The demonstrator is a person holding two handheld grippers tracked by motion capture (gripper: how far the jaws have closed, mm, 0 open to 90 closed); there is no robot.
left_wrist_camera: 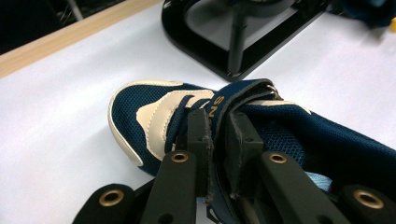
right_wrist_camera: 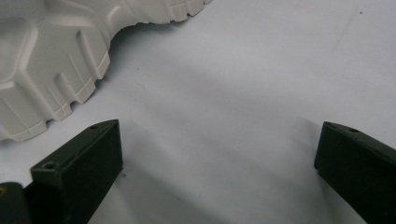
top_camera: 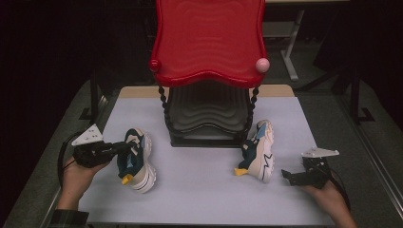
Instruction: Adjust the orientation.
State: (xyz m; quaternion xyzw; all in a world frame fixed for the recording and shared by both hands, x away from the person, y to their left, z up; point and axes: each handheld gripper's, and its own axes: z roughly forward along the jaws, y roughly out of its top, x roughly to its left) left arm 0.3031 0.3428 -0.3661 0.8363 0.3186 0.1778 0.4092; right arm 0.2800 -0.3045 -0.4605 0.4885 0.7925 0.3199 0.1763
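Left tool (left_wrist_camera: 218, 140) pinching left shoe (top_camera: 135, 159) strap, right tool (top_camera: 291, 176) spread wide

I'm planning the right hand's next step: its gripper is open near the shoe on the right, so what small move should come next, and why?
Probably ease the right gripper forward toward the right shoe. Its jaws stand wide apart over bare table, with the shoe's pale sole lying off to one side, not between them. The left gripper is already shut on the left shoe's strap.

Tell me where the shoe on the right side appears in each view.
High view: right shoe, right of the rack.
Left gripper view: shoe in the top right corner, beyond the rack.
Right gripper view: its pale sole, top left.
Shared landmark: the white table.
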